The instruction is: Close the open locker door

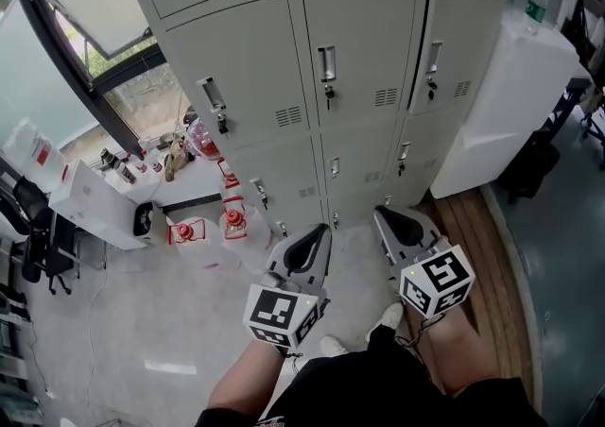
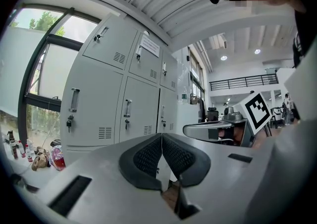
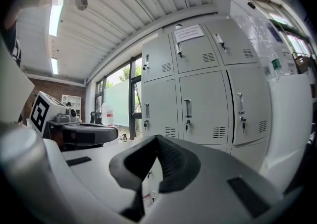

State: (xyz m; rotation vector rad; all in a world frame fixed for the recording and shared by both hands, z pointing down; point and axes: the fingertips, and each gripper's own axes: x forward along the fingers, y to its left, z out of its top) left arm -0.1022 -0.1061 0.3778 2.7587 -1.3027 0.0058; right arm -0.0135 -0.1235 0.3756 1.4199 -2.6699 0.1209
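While both grippers hang low in front of the lockers (image 1: 359, 66), the trouble I would expect starts at the left. Jugs and small bottles (image 1: 232, 219) crowd the floor under the window (image 1: 95, 9), beside the bottom lockers, and a careless swing of the left gripper (image 1: 317, 238) could knock them over. That gripper (image 2: 161, 137) has its jaws pressed together with nothing between them.

The right gripper (image 1: 389, 225) is likewise pressed together and empty, and it sits closer to the job. The open door (image 1: 458, 52) is in the middle row of the right-hand column, up and to the right of the right gripper and well apart from it. It looks only slightly ajar, with a dark gap down its handle side. In the right gripper view the same door (image 3: 246, 111) stands to the right of the jaws, beyond them.

A push near the far, hinged edge would likely leave it unlatched, and a hard shove could make it bounce back open. Pressing on the handle (image 1: 433, 61) or the key (image 1: 430, 87) below it risks the tip slipping off or bending the key. Further right, a white cabinet (image 1: 515, 94) with a bottle (image 1: 536, 0) on top stands close to the lockers, so a wide reach could bump it.
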